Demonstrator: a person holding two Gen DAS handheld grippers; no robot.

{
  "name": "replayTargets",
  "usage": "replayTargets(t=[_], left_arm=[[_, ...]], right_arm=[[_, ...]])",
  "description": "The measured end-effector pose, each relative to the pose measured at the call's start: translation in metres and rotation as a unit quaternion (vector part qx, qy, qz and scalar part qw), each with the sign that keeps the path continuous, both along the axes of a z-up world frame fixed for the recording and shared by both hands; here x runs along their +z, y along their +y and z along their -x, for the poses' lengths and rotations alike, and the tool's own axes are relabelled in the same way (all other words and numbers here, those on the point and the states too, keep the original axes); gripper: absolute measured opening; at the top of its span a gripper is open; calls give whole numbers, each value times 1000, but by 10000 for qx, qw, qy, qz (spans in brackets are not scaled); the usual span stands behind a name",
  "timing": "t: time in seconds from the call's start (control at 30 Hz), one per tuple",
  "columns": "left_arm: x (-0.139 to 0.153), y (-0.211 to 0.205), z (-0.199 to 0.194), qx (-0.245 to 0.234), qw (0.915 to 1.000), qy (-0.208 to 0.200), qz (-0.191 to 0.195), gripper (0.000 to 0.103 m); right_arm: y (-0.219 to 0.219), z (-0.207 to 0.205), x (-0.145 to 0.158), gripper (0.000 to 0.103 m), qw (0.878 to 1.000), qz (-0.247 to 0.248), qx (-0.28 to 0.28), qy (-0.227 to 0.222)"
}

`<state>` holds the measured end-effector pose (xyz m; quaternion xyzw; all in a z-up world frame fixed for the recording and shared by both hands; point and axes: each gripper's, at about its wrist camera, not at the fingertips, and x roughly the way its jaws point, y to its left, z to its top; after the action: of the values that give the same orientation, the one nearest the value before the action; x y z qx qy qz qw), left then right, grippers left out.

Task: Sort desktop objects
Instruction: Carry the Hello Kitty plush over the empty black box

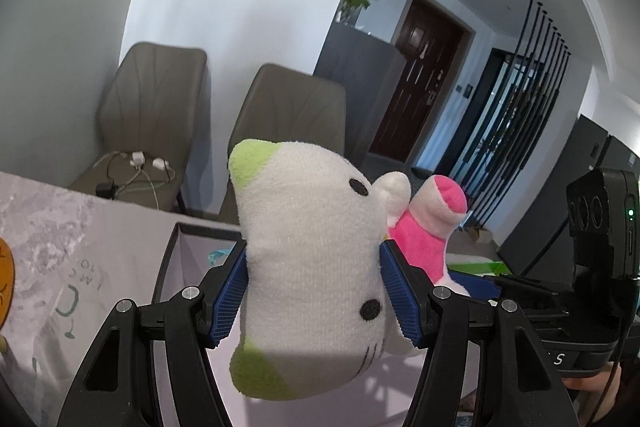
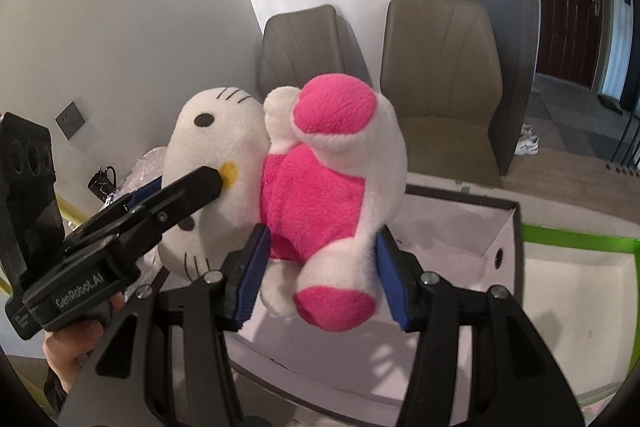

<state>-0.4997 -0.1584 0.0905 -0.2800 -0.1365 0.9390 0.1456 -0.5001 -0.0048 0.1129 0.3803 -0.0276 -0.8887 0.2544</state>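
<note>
**Two grippers carry one plush cat over the open box**

The plush cat (image 2: 280, 179) hangs in the air between both tools, above a dark-walled box (image 2: 516, 227) with a pale inside. The left gripper (image 1: 312, 287) has its jaws pressed into the white head, the blue pads (image 1: 228, 291) denting the fabric on both sides. The right gripper (image 2: 318, 275) holds the pink body low down, its jaws closed on the plush near the pink-soled feet. A hand (image 2: 76, 347) shows at the lower left edge of the right wrist view, gripping the handle of the left tool.

To do this step well, I judge that both grippers should come down together and level, so the soft body is neither stretched nor twisted between the two grips. The toy should be well inside the box walls before either hold is released, and letting go on both sides at nearly the same time should keep it from swinging to one side. A second box with a green rim (image 2: 580, 239) stands just beside the first; which one the toy belongs in cannot be told from here.

The toy's long axis runs from head to feet, roughly across the gap between the two tools. In the right wrist view the head lies to the left and the pink feet to the right and lower, with the face turned towards the camera.
</note>
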Motion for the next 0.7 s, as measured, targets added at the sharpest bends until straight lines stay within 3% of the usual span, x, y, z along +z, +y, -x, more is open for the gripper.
replayTargets(t=[0.7], left_arm=[[-41,-9,26,58,9953,-966,-50,64]], right_arm=[[-16,26,-54,53,9955,82,102,-938]])
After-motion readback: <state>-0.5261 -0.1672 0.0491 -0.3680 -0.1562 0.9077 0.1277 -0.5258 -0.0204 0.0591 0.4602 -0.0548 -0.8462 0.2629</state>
